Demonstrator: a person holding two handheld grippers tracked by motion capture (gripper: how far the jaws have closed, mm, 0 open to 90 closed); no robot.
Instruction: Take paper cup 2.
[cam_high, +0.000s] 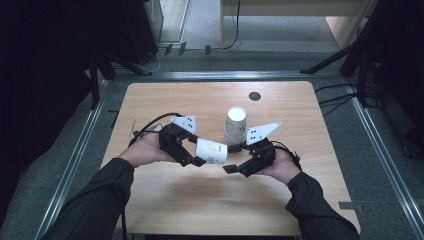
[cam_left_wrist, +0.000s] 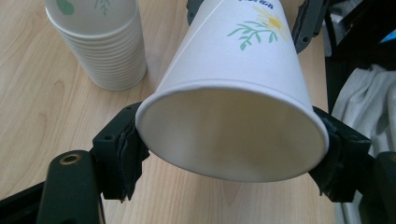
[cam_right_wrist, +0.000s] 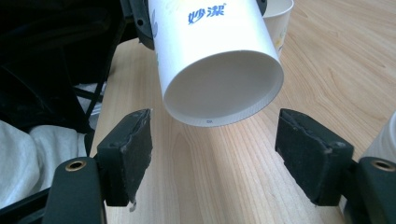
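Note:
A white paper cup (cam_high: 212, 151) with a flower print lies on its side above the table, its mouth toward my left hand. My left gripper (cam_high: 196, 153) is shut on it: in the left gripper view the two pads press the cup's (cam_left_wrist: 233, 88) rim from either side, around the gripper point (cam_left_wrist: 229, 158). My right gripper (cam_high: 233, 158) stands open at the cup's base end. In the right gripper view the cup's base (cam_right_wrist: 222, 70) hangs between and just beyond the gripper's (cam_right_wrist: 212, 154) pads (cam_right_wrist: 133, 149), which do not touch it.
A stack of several nested paper cups (cam_high: 235, 122) (cam_left_wrist: 100, 42) stands on the wooden table (cam_high: 190, 200) just behind both grippers. A dark round disc (cam_high: 255, 96) sits near the table's far edge. Metal rails and dark stands surround the table.

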